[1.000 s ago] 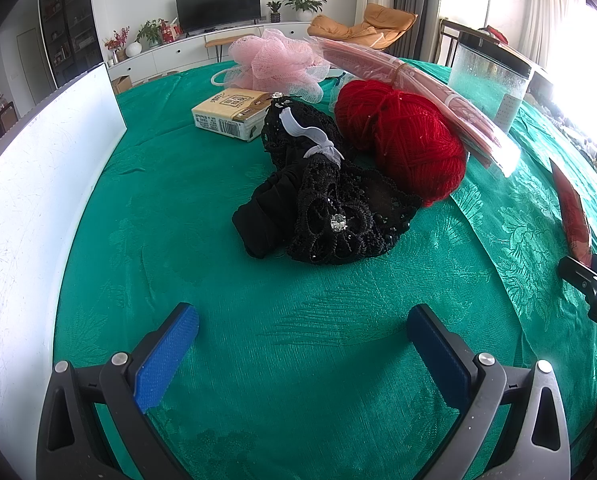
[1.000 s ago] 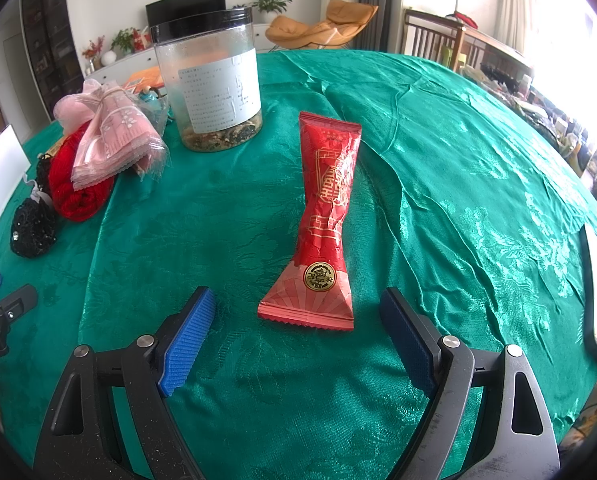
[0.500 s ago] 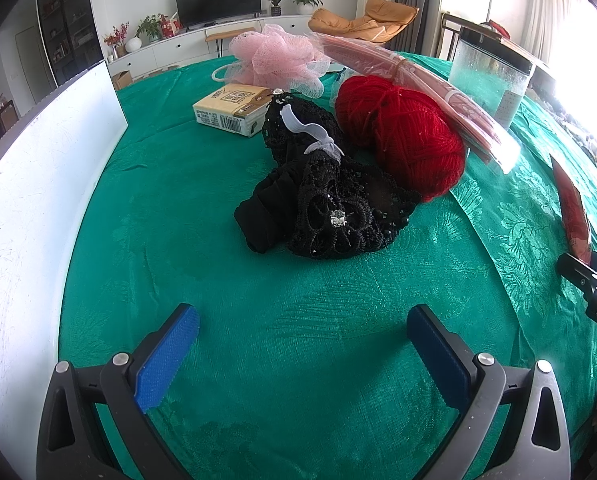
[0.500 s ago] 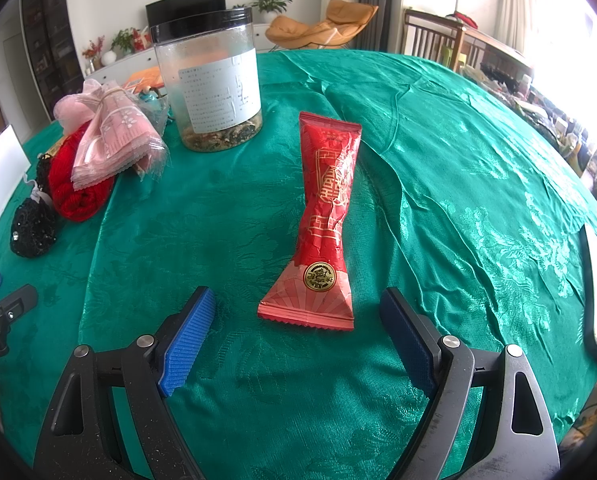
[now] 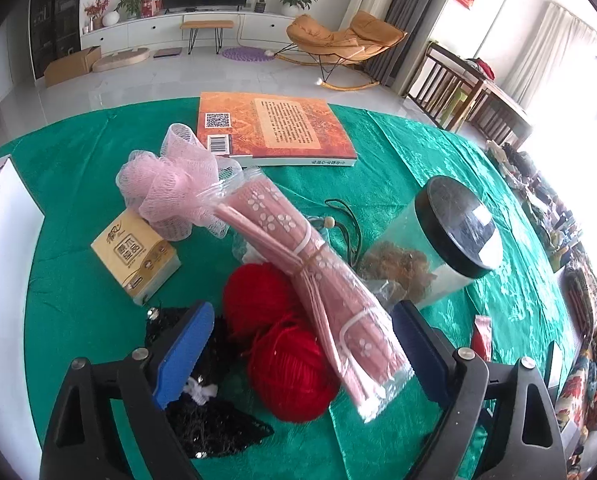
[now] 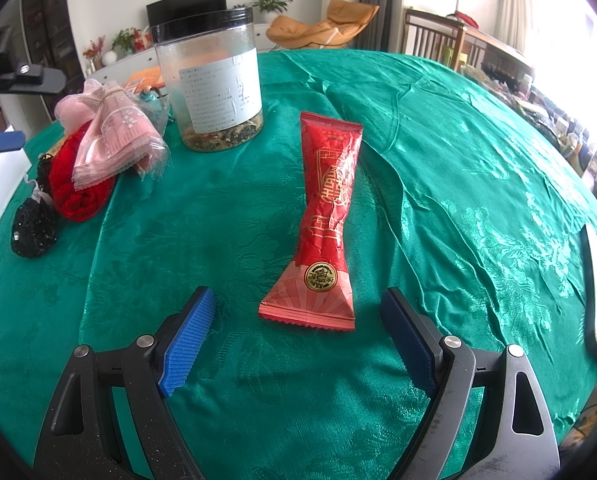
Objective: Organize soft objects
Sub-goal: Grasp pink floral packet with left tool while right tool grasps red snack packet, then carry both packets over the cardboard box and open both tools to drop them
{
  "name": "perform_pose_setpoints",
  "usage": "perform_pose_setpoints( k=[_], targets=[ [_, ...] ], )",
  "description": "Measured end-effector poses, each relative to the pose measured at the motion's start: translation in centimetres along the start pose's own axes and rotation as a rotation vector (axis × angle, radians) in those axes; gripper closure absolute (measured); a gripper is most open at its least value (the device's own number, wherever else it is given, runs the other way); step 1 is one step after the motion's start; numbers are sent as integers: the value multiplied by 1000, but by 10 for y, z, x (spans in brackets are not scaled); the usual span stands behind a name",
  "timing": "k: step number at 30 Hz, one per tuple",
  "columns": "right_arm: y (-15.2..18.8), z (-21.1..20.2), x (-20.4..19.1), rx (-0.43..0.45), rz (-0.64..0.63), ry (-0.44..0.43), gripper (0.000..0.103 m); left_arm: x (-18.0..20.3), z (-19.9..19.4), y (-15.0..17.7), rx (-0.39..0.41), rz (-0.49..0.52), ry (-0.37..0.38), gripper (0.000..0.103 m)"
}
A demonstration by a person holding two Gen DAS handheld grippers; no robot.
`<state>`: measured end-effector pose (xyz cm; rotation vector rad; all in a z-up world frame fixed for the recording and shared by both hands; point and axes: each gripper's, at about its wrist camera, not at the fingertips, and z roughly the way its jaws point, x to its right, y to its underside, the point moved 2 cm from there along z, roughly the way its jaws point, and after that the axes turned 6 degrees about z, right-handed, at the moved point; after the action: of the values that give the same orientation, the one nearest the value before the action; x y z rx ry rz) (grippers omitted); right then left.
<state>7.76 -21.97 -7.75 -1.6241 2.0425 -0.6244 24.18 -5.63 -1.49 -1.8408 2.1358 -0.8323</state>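
While the right gripper (image 6: 298,336) waits with fingers wide, the left gripper (image 5: 302,344), equally wide, is positioned over the red yarn balls (image 5: 286,344); descent and closure are judged next.

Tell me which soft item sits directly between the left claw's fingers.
The red yarn, with the pink packaged bundle lying across it. The black lace piece sits under the left finger; the pink mesh pouf lies farther back.
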Motion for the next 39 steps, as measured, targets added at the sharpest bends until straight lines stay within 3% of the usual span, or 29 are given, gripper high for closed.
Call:
perform_pose_setpoints(
  k=[6,8,9,11,13,15,18,20,21,22,23,24,28,33,36,39],
  targets=[
    [0,0,0,0,0,0,15,-10,54,-27,-74,-147,-42,15],
    [0,0,0,1,2,-1,15,-10,60,-29,-69,-134,-44,51],
    [0,-1,0,1,5,-6,15,-12,59,-30,-72,-121,-33,57],
    [-2,-5,8,7,57,-72,16,-17,47,-31,-29,-115,-8,62],
    [-11,-15,30,46,192,-221,17,-18,26,-32,11,-83,12,64],
    [-28,-14,53,66,303,-251,17,-18,0,-34,43,-51,36,65],
    [-61,19,60,-56,304,-274,18,-19,-36,-39,89,-8,58,65],
    [-75,43,48,-157,227,-280,19,-23,-58,-42,109,7,70,65],
    [-82,46,39,-150,149,-240,23,-27,-68,-43,117,13,75,65],
    [-87,51,33,-181,87,-202,72,-31,-78,-42,127,19,76,65],
    [-93,54,34,-190,87,-193,91,-35,-89,-41,137,24,76,65],
    [-103,56,38,-186,107,-185,89,-40,-98,-41,147,29,75,65],
    [-157,54,50,-98,143,-162,89,-62,-127,-35,172,38,69,65],
    [-223,28,39,97,116,-189,90,-99,-158,-21,173,-23,100,65],
    [-240,-4,19,181,93,-217,90,-131,-180,-5,181,-57,91,65],
    [-237,-47,-28,202,31,-327,90,-172,-201,23,186,-102,31,65]
  ],
)
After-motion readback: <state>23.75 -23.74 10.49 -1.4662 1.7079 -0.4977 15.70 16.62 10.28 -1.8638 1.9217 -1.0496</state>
